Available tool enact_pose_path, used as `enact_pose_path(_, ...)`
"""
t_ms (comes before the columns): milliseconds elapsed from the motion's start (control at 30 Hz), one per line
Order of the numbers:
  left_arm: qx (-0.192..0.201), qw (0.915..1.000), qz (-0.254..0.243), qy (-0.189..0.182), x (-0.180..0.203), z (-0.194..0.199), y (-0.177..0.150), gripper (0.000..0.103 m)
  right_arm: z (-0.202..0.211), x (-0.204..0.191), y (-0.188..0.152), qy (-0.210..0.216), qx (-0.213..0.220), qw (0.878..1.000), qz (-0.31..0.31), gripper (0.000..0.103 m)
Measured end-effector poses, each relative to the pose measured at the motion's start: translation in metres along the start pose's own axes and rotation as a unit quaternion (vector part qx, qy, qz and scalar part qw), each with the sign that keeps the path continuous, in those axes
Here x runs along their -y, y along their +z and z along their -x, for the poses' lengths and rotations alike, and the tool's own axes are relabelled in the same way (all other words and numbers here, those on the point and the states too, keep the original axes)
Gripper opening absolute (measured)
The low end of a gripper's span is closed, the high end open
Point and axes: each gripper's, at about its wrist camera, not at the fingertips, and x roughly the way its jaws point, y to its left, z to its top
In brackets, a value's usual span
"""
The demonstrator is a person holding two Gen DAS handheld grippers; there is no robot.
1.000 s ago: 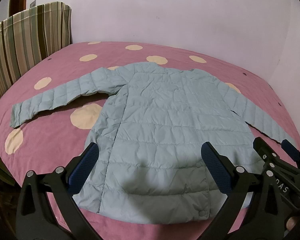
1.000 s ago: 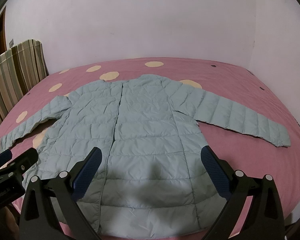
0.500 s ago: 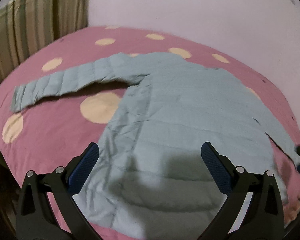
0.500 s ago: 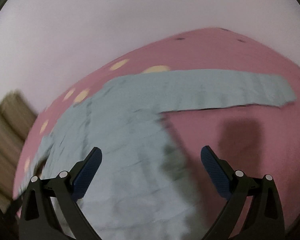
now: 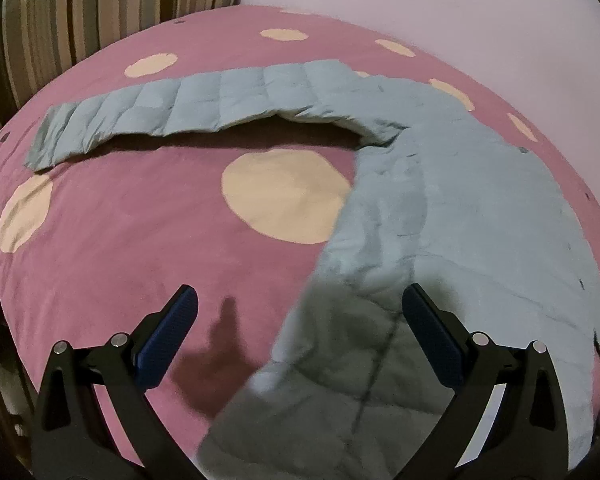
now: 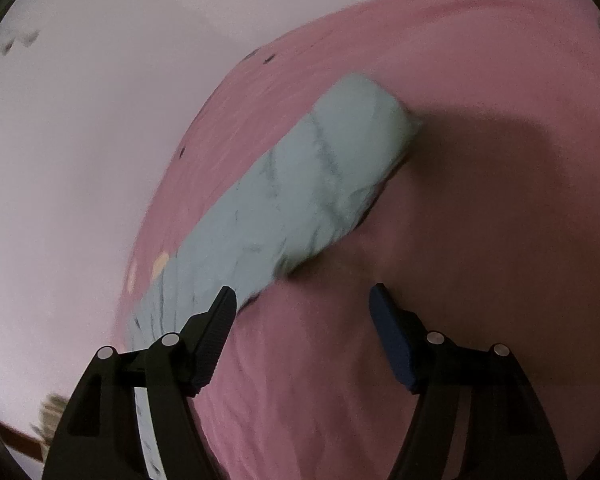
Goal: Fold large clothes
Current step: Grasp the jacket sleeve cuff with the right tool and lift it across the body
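pale blue quilted jacket (image 5: 440,208), pink bedspread (image 5: 120,240) with cream dots, striped cushion (image 5: 80,20)

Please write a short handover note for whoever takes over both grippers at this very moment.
Left gripper: open, holding nothing, above the jacket's side edge near the hem.
Right gripper: fingers closing, nothing between them but bedspread; the right sleeve lies just ahead, cuff untouched.
Jacket lies flat on the pink spotted bedspread, left sleeve stretched out sideways.
Done: jacket spread out only.
Left: every fold; probably sleeves in first, then the body.
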Motion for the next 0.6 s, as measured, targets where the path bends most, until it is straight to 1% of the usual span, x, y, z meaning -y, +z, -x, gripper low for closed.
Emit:
enact_pose_path(67, -0.008, 0.9999, 0.002, 0.006, -0.002, -0.006, 0.001, 0.101, -0.008, 0.004, 0.011, 0.012, 0.014, 1.0, -0.013, 0.068)
enact_pose_path(167, -0.017, 0.9998, 0.002, 0.01, -0.002, -0.012, 0.0, 0.101, -0.016, 0.004, 0.021, 0.011, 0.036, 0.999, -0.018, 0.068)
enact_pose_path(267, -0.02, 0.9997, -0.002, 0.015, 0.0, -0.015, -0.001, 0.101, -0.025, 0.007, 0.03, 0.015, 0.06, 0.997, -0.037, 0.068)
enact_pose_path(333, -0.023, 0.9996, -0.005, 0.015, 0.002, -0.017, -0.002, 0.101, -0.03, 0.003, 0.032, 0.003, 0.071, 0.997, -0.029, 0.068)
enact_pose_path(400, -0.027, 0.9995, -0.005, 0.013, 0.003, -0.02, -0.003, 0.101, -0.032, -0.004, 0.029, -0.013, 0.075, 0.997, -0.012, 0.065)
enact_pose_path(433, -0.029, 0.9995, -0.005, 0.012, 0.003, -0.021, -0.004, 0.101, -0.035, -0.009, 0.029, -0.023, 0.078, 0.997, 0.0, 0.059)
enact_pose_path(467, -0.031, 0.9995, -0.005, 0.01, 0.004, -0.022, -0.004, 0.101, -0.036, -0.013, 0.027, -0.041, 0.081, 0.996, 0.014, 0.051)
enact_pose_path(500, -0.033, 0.9994, -0.006, 0.009, 0.005, -0.023, -0.004, 0.101, -0.04, -0.022, 0.028, -0.049, 0.081, 0.995, 0.016, 0.047)
enact_pose_path(567, -0.034, 0.9993, -0.012, 0.011, 0.006, -0.025, -0.005, 0.101, -0.04, -0.018, 0.029, -0.053, 0.085, 0.995, 0.015, 0.035)
enact_pose_path(600, -0.035, 0.9992, -0.016, 0.013, 0.007, -0.026, -0.005, 0.101, -0.038, -0.014, 0.034, -0.052, 0.085, 0.995, 0.01, 0.033)
